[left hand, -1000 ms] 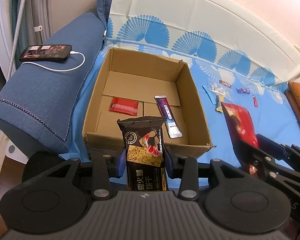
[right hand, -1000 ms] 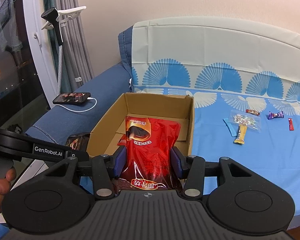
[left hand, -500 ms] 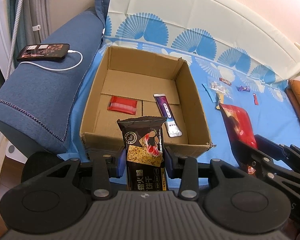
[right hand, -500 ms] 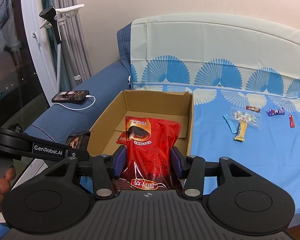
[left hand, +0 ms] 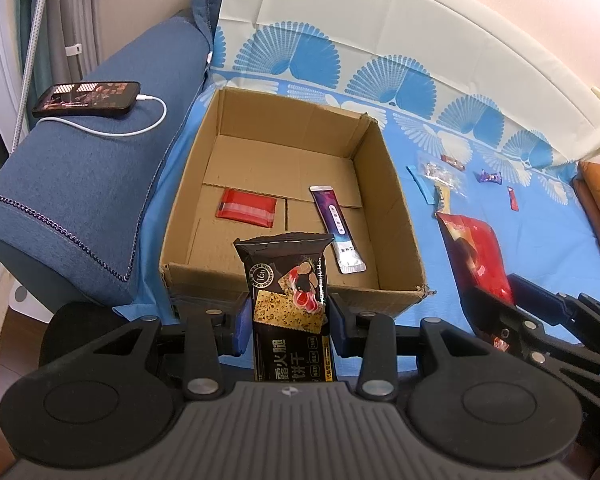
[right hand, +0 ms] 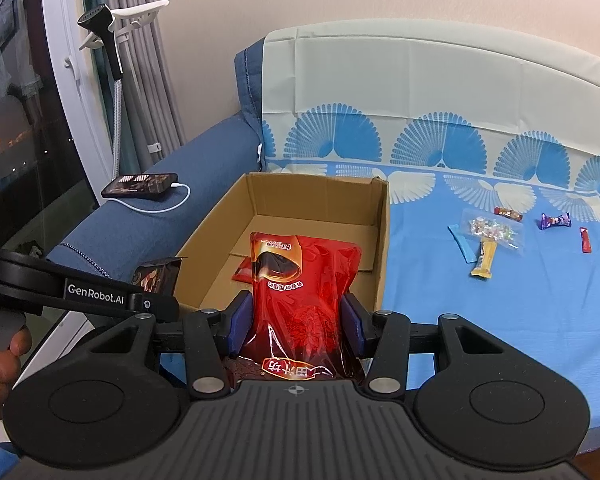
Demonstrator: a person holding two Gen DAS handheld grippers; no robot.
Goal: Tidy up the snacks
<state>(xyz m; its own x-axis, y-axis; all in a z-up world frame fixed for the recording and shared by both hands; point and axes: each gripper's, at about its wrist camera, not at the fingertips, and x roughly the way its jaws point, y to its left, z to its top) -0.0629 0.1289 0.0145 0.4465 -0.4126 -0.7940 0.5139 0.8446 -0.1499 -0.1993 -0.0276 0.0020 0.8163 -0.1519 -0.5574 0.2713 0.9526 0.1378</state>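
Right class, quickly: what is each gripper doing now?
Left gripper: closed on the black biscuit packet.
Right gripper: closed on the red snack bag.

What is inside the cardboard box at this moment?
Inside the cardboard box lie a red flat packet and a purple-and-white stick sachet, apart from each other. The near edge of the floor is hidden by the black cracker packet held in front.

I'm working in a home living room: a blue fabric sofa (right hand: pixel 148 216) draped with a light blue cloth printed with fan shapes (right hand: pixel 440 148), a black smartphone on a white charging cable (left hand: pixel 87 99) lying on the sofa's armrest, grey pleated curtains (right hand: pixel 140 60) beside a dark glass window (right hand: pixel 16 120), and a standing garment steamer with a white hanger (right hand: pixel 112 24).
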